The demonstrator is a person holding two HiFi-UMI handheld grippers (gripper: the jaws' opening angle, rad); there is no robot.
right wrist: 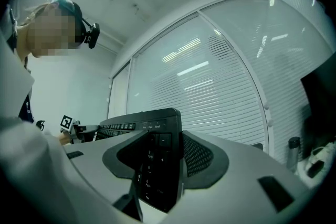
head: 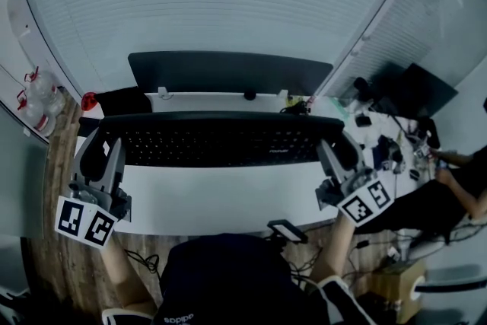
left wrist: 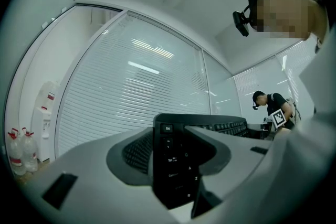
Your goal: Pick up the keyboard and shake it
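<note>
Jaws of left gripper (head: pixel 100 154) and right gripper (head: pixel 335 156) clamp opposite keyboard (head: pixel 221 139) ends; 2-point hold steadies it for shaking.

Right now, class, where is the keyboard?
In the head view the keyboard spans the centre, clamped at its ends by the left gripper and right gripper, before the monitor.

Left gripper view: keyboard (left wrist: pixel 173 165) keycaps read "Esc" at 12 o'clock of its near end, with "Tab", "A" and "Z" lower down. Right gripper view: numpad caps read "PgUp", "6", "+" and "3 PgDn". Head view: logo (head: pixel 278 151) on the keyboard is too small to read.
</note>
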